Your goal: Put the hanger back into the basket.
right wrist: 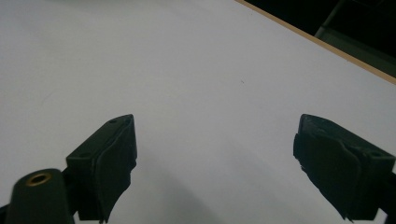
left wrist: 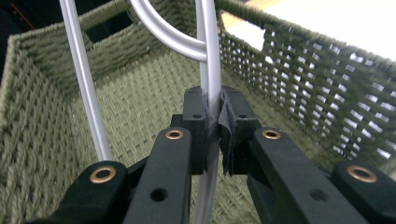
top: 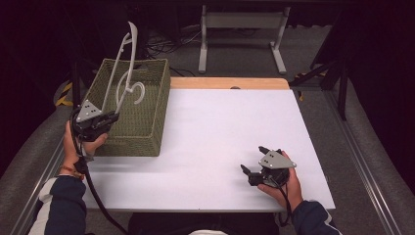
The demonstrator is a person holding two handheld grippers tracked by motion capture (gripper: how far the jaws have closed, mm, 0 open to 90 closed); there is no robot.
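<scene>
Currently a white hanger is clamped between the jaws of the left gripper, gripped on one thin bar just above the near edge of the woven green basket. From the jaws, its long axis rises up and away toward the far side, with the hook curled over the basket's interior. The left hand is held at the basket's near left corner, angled forward. The right gripper is rested on the white table near the right edge, well apart from the basket, jaws spread wide and holding nothing.
</scene>
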